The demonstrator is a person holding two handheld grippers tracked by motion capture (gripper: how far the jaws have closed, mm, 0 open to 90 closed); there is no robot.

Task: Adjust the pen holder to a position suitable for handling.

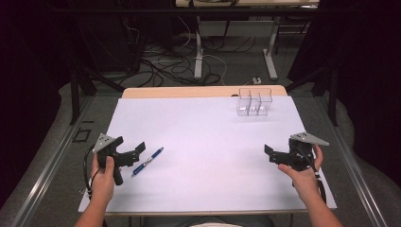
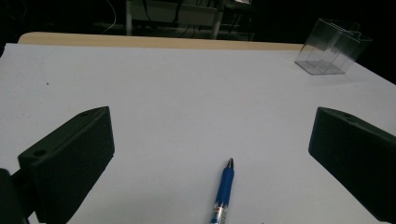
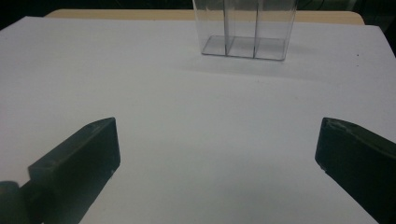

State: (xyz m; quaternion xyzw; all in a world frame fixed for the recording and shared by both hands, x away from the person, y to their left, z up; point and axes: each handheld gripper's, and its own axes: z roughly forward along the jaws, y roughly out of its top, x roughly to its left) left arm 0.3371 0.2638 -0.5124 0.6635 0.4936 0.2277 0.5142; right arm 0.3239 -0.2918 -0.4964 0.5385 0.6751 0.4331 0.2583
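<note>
A blue pen (image 1: 148,161) lies on the white table top (image 1: 203,142) at the front left, its tip pointing away to the right. My left gripper (image 1: 135,152) is held just left of the pen, and its jaws stand wide open. In the left gripper view the pen (image 2: 223,191) lies low between the jaws of the left gripper (image 2: 211,119), untouched. At the front right my right gripper (image 1: 272,153) is open with nothing between its jaws. In the right gripper view the right gripper (image 3: 215,128) faces a clear plastic compartment box (image 3: 245,28).
The clear box (image 1: 254,102) stands at the table's far right, near the wooden back edge (image 1: 189,91); the left gripper view has the clear box (image 2: 332,46) at its upper right. Beyond the table are desk legs and cables on the floor (image 1: 189,66).
</note>
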